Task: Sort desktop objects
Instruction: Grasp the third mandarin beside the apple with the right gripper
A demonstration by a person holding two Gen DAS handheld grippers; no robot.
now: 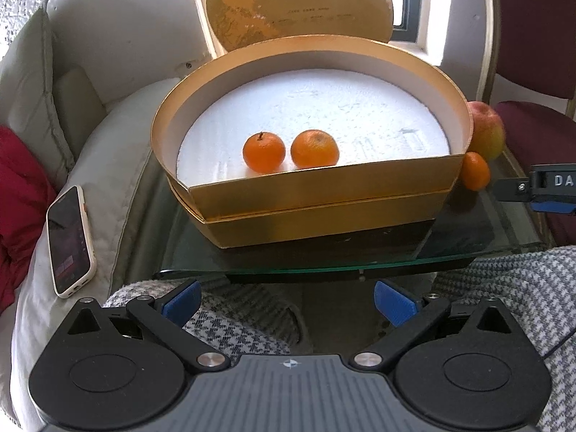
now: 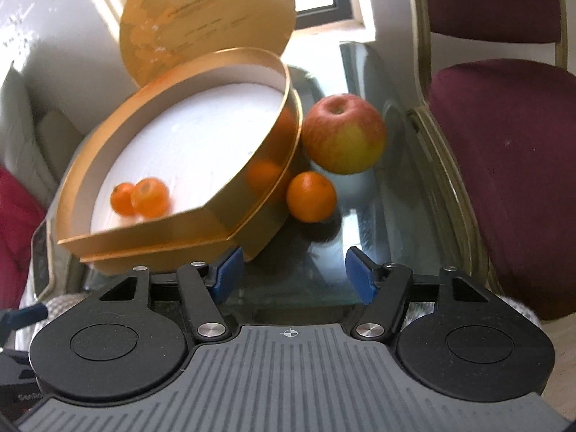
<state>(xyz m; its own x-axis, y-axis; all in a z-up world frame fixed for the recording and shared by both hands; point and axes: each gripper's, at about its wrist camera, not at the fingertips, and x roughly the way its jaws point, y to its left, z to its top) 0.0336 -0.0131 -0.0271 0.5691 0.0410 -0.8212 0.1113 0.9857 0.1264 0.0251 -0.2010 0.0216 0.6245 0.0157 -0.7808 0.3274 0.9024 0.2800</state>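
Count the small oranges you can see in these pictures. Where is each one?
3. Two oranges sit side by side inside the gold box; one lies outside on the glass table, beside the apple. None seems hidden.

fingers: blue ribbed pads [image 1: 181, 302] on black linkage arms
screws: silver pivot pins [image 1: 210, 359], smaller ones near the pads
body: grey ribbed housing [image 2: 288, 378], two black round discs
marking: small crosshair [image 2: 288, 332] at top centre
clothing: grey-white houndstooth fabric [image 1: 511, 280]

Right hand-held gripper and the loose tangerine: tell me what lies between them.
Right wrist view: only bare glass table lies between the right hand-held gripper and the tangerine.
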